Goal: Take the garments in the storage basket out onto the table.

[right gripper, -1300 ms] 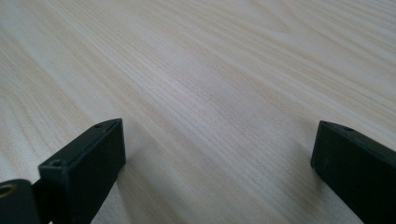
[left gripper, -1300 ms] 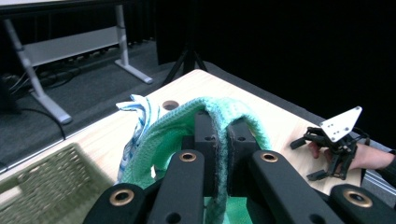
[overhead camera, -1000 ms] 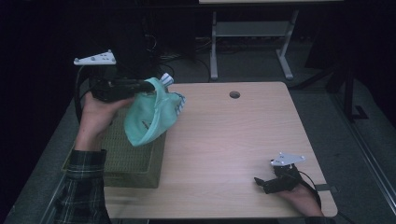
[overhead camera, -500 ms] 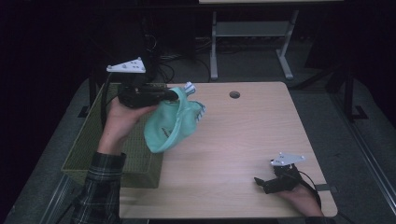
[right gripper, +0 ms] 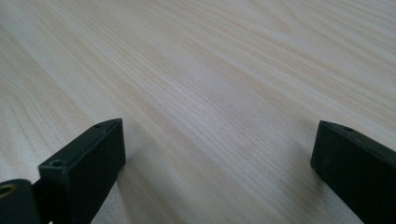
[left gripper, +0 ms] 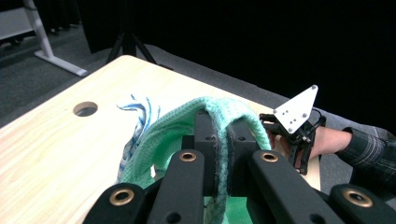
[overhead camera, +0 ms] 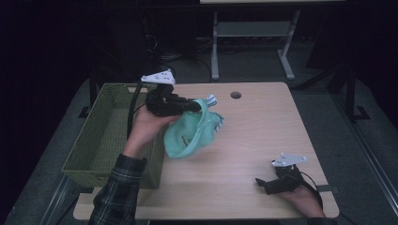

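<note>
The left black two-jaw gripper (overhead camera: 199,107), held level in the left hand (overhead camera: 149,127) on a plaid-sleeved forearm, had its jaws pinched together, while the right black two-jaw gripper (overhead camera: 261,183), low in the right hand (overhead camera: 300,199), stood with jaws wide apart.

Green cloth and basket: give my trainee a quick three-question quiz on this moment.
1. True or false: the left gripper is shut on the green cloth.
2. Where does the cloth hang? A) inside the basket B) above the table, beside the basket C) under the right gripper
3. How do the right gripper's jaws stand?

Key: 1 true. 2 B. 3 wide open, with nothing but bare tabletop between them.
</note>
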Demonstrator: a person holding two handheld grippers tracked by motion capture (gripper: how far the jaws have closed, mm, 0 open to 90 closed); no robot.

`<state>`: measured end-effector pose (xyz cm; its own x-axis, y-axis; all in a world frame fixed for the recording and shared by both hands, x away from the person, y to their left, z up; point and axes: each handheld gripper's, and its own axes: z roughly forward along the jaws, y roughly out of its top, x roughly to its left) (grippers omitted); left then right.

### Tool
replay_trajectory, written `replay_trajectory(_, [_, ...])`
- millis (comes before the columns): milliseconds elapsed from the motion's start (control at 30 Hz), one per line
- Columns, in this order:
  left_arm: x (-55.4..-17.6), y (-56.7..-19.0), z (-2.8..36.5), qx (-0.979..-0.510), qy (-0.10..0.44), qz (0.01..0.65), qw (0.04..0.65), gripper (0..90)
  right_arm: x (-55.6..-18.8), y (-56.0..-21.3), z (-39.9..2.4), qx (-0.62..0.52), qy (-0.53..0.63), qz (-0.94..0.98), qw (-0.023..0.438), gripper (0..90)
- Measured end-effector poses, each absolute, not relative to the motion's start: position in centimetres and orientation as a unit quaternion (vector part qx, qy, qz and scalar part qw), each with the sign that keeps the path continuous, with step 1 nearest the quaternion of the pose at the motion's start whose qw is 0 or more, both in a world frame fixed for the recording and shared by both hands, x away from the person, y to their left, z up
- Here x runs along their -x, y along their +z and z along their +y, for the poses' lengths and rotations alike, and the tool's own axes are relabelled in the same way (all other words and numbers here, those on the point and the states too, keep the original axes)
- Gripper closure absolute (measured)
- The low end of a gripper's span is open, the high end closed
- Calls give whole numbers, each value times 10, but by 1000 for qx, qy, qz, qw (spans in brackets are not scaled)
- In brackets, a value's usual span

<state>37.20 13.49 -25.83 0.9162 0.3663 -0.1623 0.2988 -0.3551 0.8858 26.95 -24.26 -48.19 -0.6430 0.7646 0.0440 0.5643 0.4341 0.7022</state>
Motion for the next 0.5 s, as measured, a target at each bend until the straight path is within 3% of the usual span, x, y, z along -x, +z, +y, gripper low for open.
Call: replay_trajectory(500, [-376,-291,86,-842,18,188,505,854,-270,-482,-243,-397,353,835,143,24])
